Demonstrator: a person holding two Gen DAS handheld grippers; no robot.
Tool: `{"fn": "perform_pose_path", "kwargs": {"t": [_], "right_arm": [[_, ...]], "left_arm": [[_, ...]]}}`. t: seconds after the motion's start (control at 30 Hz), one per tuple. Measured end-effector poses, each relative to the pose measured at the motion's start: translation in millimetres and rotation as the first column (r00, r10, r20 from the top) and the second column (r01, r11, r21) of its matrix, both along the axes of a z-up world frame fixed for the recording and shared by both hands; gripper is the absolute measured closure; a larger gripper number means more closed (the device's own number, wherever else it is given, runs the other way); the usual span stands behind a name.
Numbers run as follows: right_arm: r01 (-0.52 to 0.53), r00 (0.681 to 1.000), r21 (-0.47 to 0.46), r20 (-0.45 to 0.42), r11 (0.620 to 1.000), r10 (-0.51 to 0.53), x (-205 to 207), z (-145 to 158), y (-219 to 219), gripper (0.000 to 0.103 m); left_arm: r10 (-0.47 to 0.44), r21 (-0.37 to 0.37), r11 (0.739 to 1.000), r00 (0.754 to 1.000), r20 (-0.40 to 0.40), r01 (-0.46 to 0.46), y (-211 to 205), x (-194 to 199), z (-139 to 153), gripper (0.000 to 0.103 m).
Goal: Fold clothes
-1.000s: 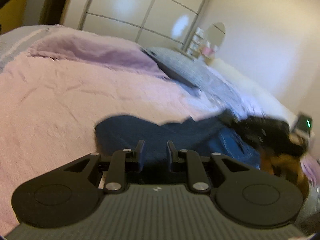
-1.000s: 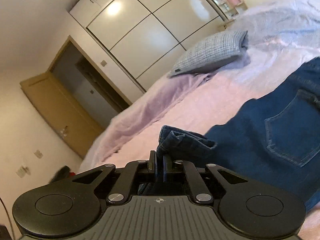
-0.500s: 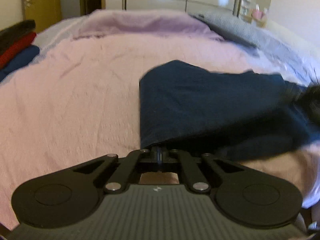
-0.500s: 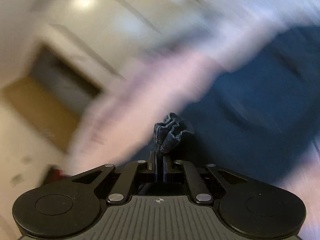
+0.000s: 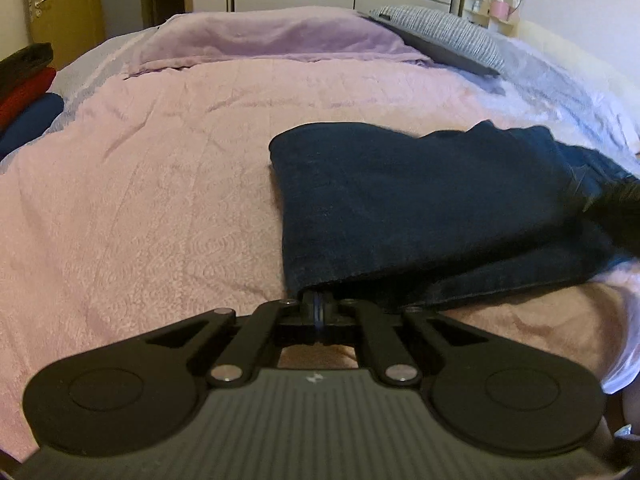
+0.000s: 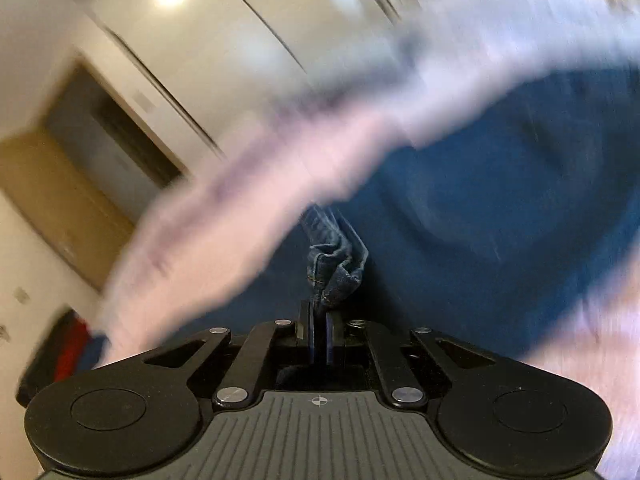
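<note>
While the dark blue jeans [image 5: 420,208] lie folded over on the pink bedspread [image 5: 140,208], the left gripper [image 5: 318,304] has its fingers pressed together on the near corner of the jeans' folded edge. At the far end of the bedspread sit a mauve blanket [image 5: 272,40] and a grey checked pillow [image 5: 444,36]; off its left edge, a stack of red and dark clothes [image 5: 24,92]. In the blurred right wrist view, the right gripper [image 6: 319,320] is clamped on a bunched hem of the jeans [image 6: 336,264], the rest of the denim spread beyond it.
</note>
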State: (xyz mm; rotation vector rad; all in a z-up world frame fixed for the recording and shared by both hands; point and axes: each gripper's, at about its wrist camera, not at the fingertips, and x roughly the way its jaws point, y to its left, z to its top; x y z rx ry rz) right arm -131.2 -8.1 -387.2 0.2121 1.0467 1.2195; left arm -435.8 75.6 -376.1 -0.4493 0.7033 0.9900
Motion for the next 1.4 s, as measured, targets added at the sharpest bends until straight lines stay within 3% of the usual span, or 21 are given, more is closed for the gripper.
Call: {"fn": "perform_pose_path", "kwargs": {"t": [0.07,0.2,0.3,0.43,0.53,0.63,0.77,0.83,0.87,0.97,1.03,1.13,1.27,1.4], "right_arm": [[0.017,0.996,0.004,-0.083,1.0,-0.016,7,-13,-1,0.1],[0.003,0.998,-0.016,-0.064,1.0,-0.004,7,-6,2,0.099],[-0.022,0.999,-0.035,-0.04,0.999,0.02,7,3,-2,0.099],[-0.066,0.992,-0.063,0.106,0.996,0.073,-5,30,-6,0.093],[-0.08,0.961,-0.083,0.258,0.993,0.099,-20,52,-4,0.086],[-0.09,0.933,-0.151,0.334,0.984,0.137,-27,58,3,0.084],[0.026,0.89,-0.149,0.454,0.989,0.045,-27,62,-5,0.083],[0.074,0.86,-0.096,0.51,0.993,-0.015,-24,65,-9,0.083],[0.048,0.86,-0.071,0.51,0.996,-0.005,-23,64,-7,0.083],[-0.072,0.902,-0.049,0.423,0.996,0.086,-21,51,3,0.083],[-0.096,0.901,-0.128,0.411,0.987,0.141,-23,28,16,0.083],[-0.115,0.885,-0.24,0.417,0.964,0.209,-23,-3,28,0.083],[-0.112,0.887,-0.245,0.412,0.963,0.208,-18,21,36,0.083],[-0.145,0.819,-0.124,0.542,0.982,0.19,-21,47,54,0.083]], "left_arm": [[-0.015,-0.015,1.0,1.0,0.007,0.015,0,-4,5,0.101],[-0.055,-0.054,0.997,0.998,0.023,0.056,-4,-14,20,0.099],[-0.069,-0.032,0.997,0.996,0.06,0.071,-7,-22,39,0.098],[-0.042,0.022,0.999,0.986,0.164,0.039,4,-27,60,0.091],[-0.015,0.041,0.999,0.986,0.165,0.009,24,-14,59,0.088],[-0.01,0.025,1.0,0.987,0.162,0.006,42,3,51,0.088],[-0.031,0.036,0.999,0.989,0.148,0.026,50,19,42,0.088],[-0.033,0.039,0.999,0.988,0.149,0.028,55,23,38,0.088],[-0.034,0.042,0.999,0.988,0.151,0.028,57,25,36,0.088],[-0.035,0.062,0.998,0.989,0.143,0.026,66,33,30,0.088],[-0.018,0.072,0.997,0.997,0.081,0.012,74,38,17,0.087],[-0.016,0.023,1.0,1.0,0.012,0.016,84,41,-4,0.086],[-0.025,0.04,0.999,0.999,0.033,0.024,88,40,7,0.086],[-0.042,0.064,0.997,0.996,0.082,0.037,103,48,14,0.086]]}}
